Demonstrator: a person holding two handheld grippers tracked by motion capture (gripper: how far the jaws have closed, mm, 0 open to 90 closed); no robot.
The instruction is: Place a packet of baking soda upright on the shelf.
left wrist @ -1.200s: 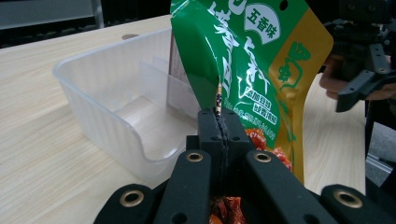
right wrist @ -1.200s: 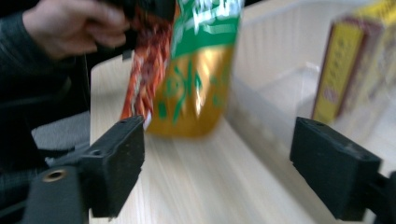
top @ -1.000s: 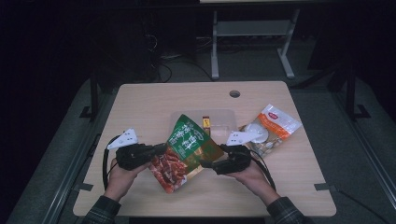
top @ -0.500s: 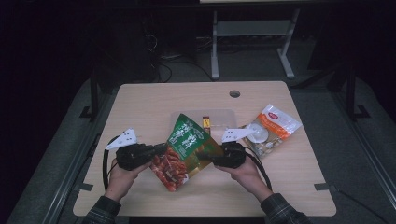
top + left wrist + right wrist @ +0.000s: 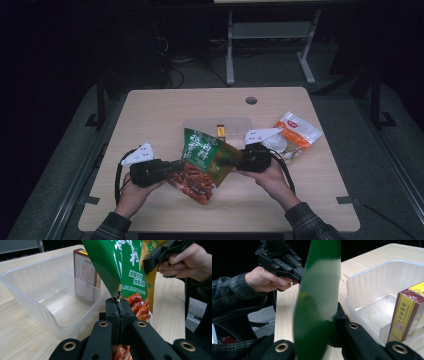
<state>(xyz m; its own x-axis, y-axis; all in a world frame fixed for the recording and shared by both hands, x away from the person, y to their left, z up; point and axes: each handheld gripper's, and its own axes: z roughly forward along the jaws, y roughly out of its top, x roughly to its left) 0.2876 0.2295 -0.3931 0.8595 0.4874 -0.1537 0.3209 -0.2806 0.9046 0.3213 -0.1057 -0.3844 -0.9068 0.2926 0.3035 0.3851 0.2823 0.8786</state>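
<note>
A green snack bag (image 5: 202,161) with red sausages printed on it hangs just above the table between my two grippers. My left gripper (image 5: 175,167) is shut on the bag's left edge; in the left gripper view its jaws (image 5: 118,307) pinch the bag (image 5: 125,270) along its seam. My right gripper (image 5: 228,161) has just been closing and is now shut on the bag's right edge; in the right gripper view the bag (image 5: 317,302) stands edge-on between its jaws. Each gripper view also shows the other hand and gripper, the right gripper (image 5: 162,255) and the left gripper (image 5: 279,262).
Just behind the bag, a clear plastic bin (image 5: 197,125) holds a small red and yellow box (image 5: 220,131) upright against a divider. A white and orange snack bag (image 5: 298,134) lies at the right. A cable hole (image 5: 251,100) sits near the table's far edge.
My right gripper has come in and shut on the bag's right edge, then risen slightly, and the bag has tipped up with it. The left gripper has stayed put, still shut on the bag.
</note>
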